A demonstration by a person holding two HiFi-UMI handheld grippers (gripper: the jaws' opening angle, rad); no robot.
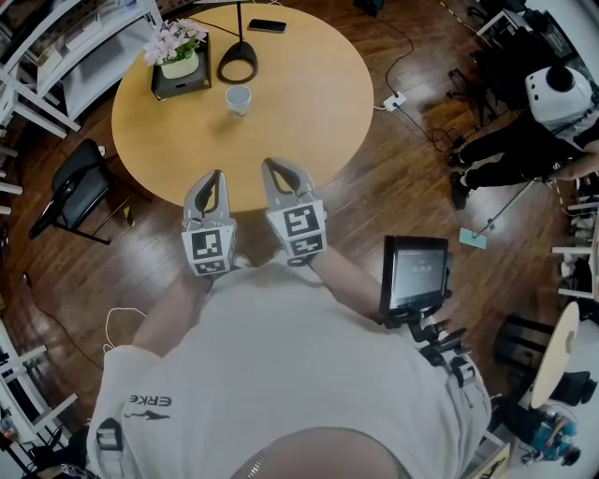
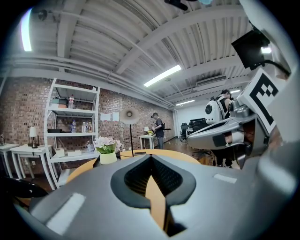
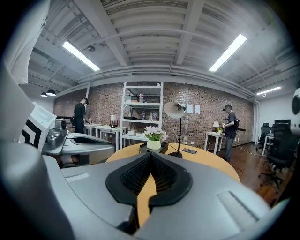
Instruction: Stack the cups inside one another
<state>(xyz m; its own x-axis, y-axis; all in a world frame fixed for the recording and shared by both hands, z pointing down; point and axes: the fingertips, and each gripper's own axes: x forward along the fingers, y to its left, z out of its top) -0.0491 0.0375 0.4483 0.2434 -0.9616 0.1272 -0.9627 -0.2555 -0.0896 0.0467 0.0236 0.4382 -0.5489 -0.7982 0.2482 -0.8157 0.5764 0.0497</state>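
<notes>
A white cup (image 1: 238, 98) stands alone on the round wooden table (image 1: 309, 103), towards its far side. I cannot tell whether other cups sit inside it. Both grippers hover side by side over the table's near edge, well short of the cup. My left gripper (image 1: 218, 176) is shut with nothing between its jaws, which meet tip to tip in the left gripper view (image 2: 150, 157). My right gripper (image 1: 270, 166) is shut and empty too, its jaws closed in the right gripper view (image 3: 150, 154). The cup is hidden behind the jaws in both gripper views.
A flower pot (image 1: 180, 58) on a dark tray, a black lamp base (image 1: 237, 64) and a phone (image 1: 267, 25) stand at the table's far side. A black chair (image 1: 80, 187) is at the left, a screen on a stand (image 1: 416, 271) at the right.
</notes>
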